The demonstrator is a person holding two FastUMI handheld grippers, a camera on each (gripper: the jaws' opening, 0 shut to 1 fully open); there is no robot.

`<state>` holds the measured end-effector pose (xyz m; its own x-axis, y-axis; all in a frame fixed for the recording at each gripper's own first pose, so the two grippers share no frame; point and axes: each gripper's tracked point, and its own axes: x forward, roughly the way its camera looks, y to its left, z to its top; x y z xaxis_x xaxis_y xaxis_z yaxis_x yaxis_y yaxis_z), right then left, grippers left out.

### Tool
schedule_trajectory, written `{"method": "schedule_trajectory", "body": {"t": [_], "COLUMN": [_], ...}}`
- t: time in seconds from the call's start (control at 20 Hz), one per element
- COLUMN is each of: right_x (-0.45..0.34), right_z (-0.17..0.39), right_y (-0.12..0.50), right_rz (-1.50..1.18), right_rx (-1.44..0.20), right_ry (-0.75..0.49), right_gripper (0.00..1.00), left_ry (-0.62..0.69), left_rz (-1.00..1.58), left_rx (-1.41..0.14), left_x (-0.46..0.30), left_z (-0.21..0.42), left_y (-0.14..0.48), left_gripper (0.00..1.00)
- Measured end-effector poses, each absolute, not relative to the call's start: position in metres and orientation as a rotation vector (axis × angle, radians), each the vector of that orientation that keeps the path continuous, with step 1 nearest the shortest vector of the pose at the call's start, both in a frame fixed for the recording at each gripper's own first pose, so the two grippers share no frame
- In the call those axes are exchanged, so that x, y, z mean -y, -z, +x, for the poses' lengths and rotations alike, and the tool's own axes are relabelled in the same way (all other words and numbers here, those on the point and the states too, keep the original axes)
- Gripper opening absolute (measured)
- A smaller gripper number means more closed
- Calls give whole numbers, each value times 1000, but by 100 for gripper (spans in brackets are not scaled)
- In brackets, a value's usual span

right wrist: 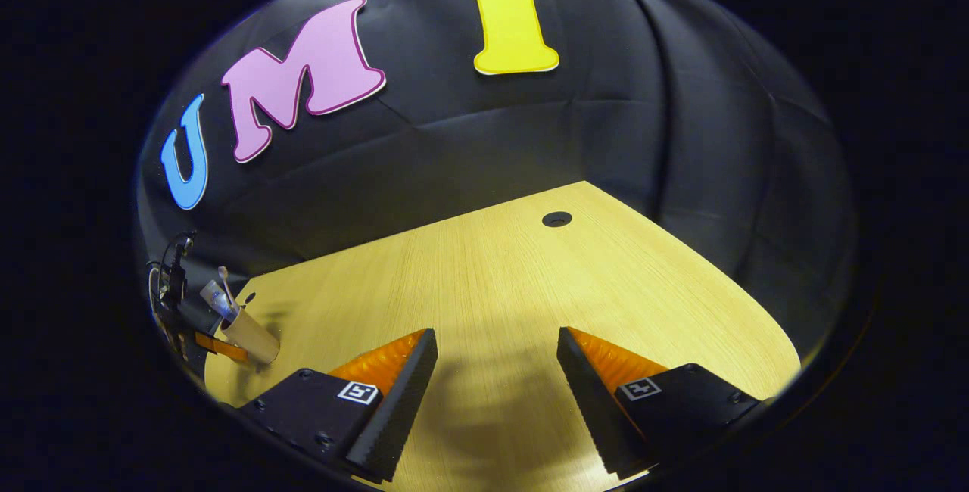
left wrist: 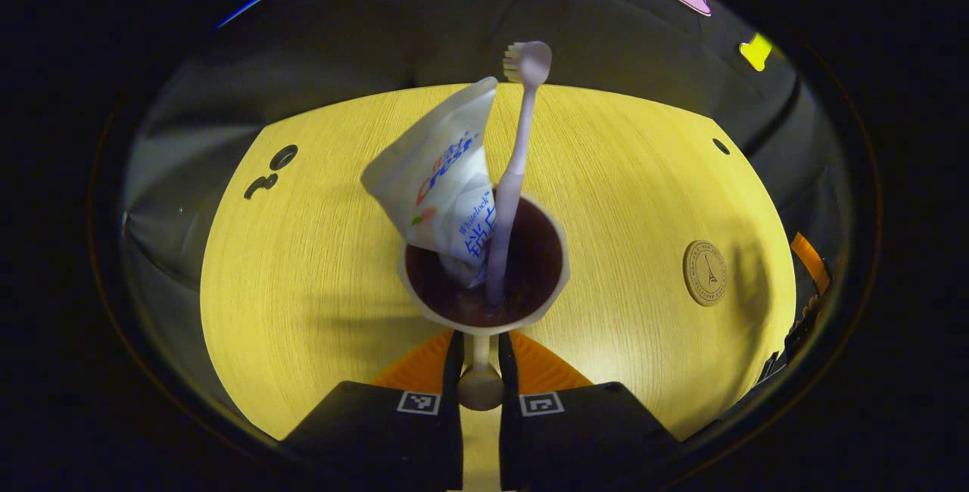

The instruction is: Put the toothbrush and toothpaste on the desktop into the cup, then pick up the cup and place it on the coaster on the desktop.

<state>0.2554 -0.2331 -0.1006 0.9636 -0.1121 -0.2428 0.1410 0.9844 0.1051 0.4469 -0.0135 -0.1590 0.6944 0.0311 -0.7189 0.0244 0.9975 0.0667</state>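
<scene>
Left gripper (left wrist: 480,356) has its jaws pinched on the cup (left wrist: 484,269) handle, toothbrush (left wrist: 513,166) and toothpaste (left wrist: 443,178) already standing inside. Coaster (left wrist: 705,272) lies flat on the desktop (left wrist: 621,174), off to the cup's right and well apart, so the carry goes rightward. Right gripper (right wrist: 496,371) hovers wide open, holding nothing.

A pale wood-grain table (left wrist: 621,174) carries dark round holes at its ten o'clock (left wrist: 283,157) and two o'clock (left wrist: 721,146) corners, and black cloth walls (right wrist: 469,144) stand behind it.
</scene>
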Motion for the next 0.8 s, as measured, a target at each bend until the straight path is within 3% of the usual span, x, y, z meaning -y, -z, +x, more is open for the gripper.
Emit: {"method": "schedule_trajectory", "body": {"t": [0.15,0.2,0.25,0.35,0.4,0.5,0.8], "right_x": [234,234,234,236,238,240,248], "right_z": [255,254,254,253,251,247,237], "right_y": [99,98,97,97,96,92,81], "right_rz": [132,131,130,123,122,124,133], "right_rx": [-240,-238,-237,-242,-243,-235,-211], "right_ry": [134,136,138,142,145,147,157], "right_gripper": [98,98,98,98,98,98,98], "left_ry": [11,24,38,71,90,134,264], "left_rz": [102,111,117,136,148,168,240], "left_rx": [-767,-753,-743,-728,-720,-715,-710], "left_x": [13,15,18,35,48,70,145], "left_z": [448,448,447,443,440,436,442], "left_y": [154,150,145,135,130,123,122], "left_gripper": [23,17,23,23,18,22,22]}}
